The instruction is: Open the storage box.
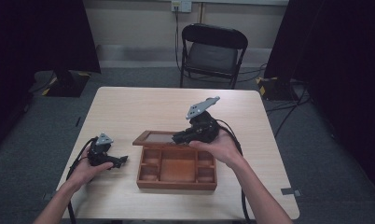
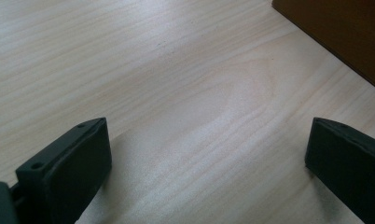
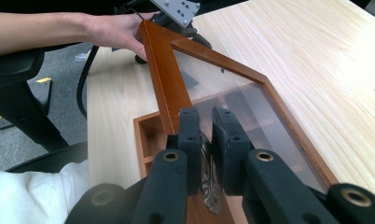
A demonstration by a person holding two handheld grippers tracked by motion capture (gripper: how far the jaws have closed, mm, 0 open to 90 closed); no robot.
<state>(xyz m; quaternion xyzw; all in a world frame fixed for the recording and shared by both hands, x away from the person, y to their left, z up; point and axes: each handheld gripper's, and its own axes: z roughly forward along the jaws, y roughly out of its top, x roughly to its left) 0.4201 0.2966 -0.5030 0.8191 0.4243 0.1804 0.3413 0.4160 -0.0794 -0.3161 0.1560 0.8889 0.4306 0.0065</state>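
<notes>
You are partway through swinging the glass lid (image 3: 232, 88) of the wooden box (image 1: 176, 179) on its hinge: your right gripper (image 3: 209, 135) has its fingers (image 3: 190, 140) clamped on the lid's front edge, with the open compartments just below them. Your left gripper (image 1: 120, 161) rests on the bench (image 1: 129, 107) beside the box, its fingers (image 2: 66, 172) wide apart and holding nothing. The next move probably calls for a steady arc around the hinge without letting the box slide, so bracing it with the left fingers might help.
</notes>
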